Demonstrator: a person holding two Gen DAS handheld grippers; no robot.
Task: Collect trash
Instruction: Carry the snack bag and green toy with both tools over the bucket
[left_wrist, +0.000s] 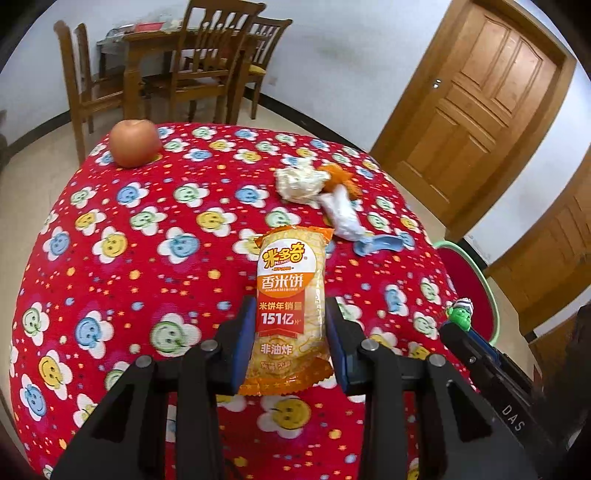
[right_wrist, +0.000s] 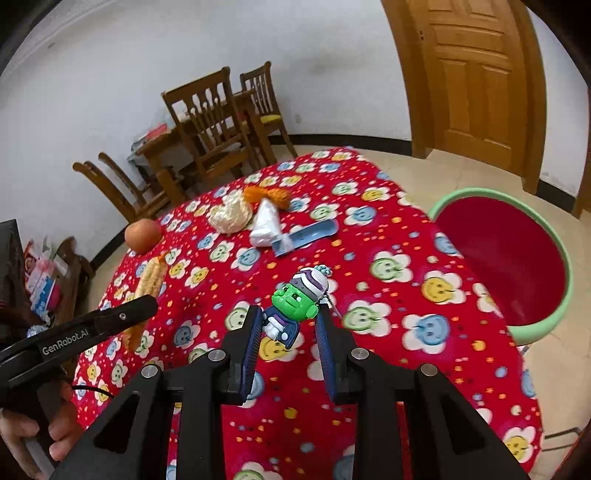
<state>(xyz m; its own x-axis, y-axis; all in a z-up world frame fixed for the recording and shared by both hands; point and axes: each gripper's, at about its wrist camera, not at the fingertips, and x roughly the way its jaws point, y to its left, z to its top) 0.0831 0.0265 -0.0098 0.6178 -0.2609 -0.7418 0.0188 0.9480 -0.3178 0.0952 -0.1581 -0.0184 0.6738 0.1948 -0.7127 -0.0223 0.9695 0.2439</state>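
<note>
While tilted steeply down over the table (left_wrist: 110, 229), left gripper (left_wrist: 291, 343) clamped on rice cracker packet (left_wrist: 290, 306), blue pads narrow and pressing both flanks of the wrapper. Packet upright between the fingers, lifted clear of the red smiley-flower cloth, orange crimped ends above and below the pads. Beyond the packet, on the cloth: crumpled tissue (left_wrist: 301, 182), orange peel (left_wrist: 341, 179) touching it, white wrapper (left_wrist: 341, 214) just beside, blue strip (left_wrist: 380, 245) near the table's right edge. Apple (left_wrist: 135, 142) well apart at the far left corner. At the right edge of this view, right gripper's black finger with toy figure (left_wrist: 460, 314) at its tip, red basin (left_wrist: 469, 284) with green rim past the table edge.

From the right wrist view, right gripper (right_wrist: 288, 328) likewise angled down, pads narrow and closed on the green-faced toy figure (right_wrist: 295, 306), head and striped cap poking up past the fingertips, body raised off the cloth. Same litter cluster farther back: tissue (right_wrist: 231, 216), peel (right_wrist: 269, 195), white wrapper (right_wrist: 264, 225), blue strip (right_wrist: 310, 236). Apple (right_wrist: 142, 234) at the far left corner. Left gripper's finger (right_wrist: 110, 319) entering from the left with the packet (right_wrist: 149, 284) edge-on, a person's hand (right_wrist: 33, 439) wrapped around the handle at bottom left. Red basin (right_wrist: 554, 258) on the floor just beside the table's right side.
</note>
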